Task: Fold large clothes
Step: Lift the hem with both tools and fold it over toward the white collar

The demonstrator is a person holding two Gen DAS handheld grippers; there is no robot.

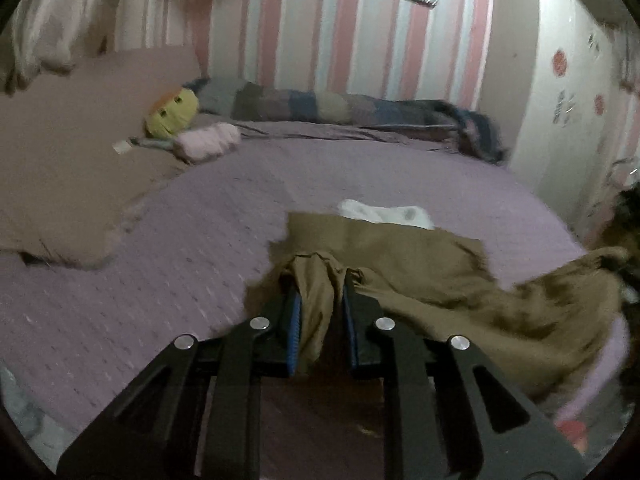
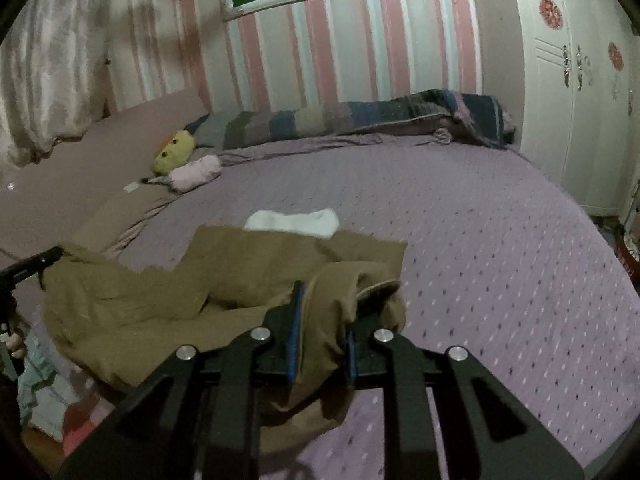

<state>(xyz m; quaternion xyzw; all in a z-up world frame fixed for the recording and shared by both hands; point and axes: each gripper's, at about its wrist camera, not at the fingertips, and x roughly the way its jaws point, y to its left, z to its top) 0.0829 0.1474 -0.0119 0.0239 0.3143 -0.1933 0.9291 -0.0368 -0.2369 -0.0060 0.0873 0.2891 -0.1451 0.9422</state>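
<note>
- The left tongs (image 1: 320, 292) are pressed together on a bunched fold of the brown garment (image 1: 400, 256); the cloth is seen between the blue pads (image 1: 295, 320) and hangs down behind them.
- The right tongs (image 2: 324, 312) are pinched on another bunched part of the same garment (image 2: 256, 260); the cloth is gripped between both fingers and falls below them.
- The garment is spread on the purple bed cover (image 1: 160, 248), just ahead of both tongs, and its near edge is lifted where it is held.
- In the right view, the left tongs are seen at the far left edge, with the garment's corner held there.
- A white cloth (image 2: 294, 222) is laid just beyond the garment, partly covered by its far edge.
- A yellow plush toy (image 1: 172, 114) and a pink one (image 1: 208, 140) are placed far ahead, to the left of the tongs.
- A striped blanket (image 2: 360, 118) is laid along the wall, well beyond the tongs.
- A white wardrobe (image 2: 580, 100) is seen to the right.
</note>
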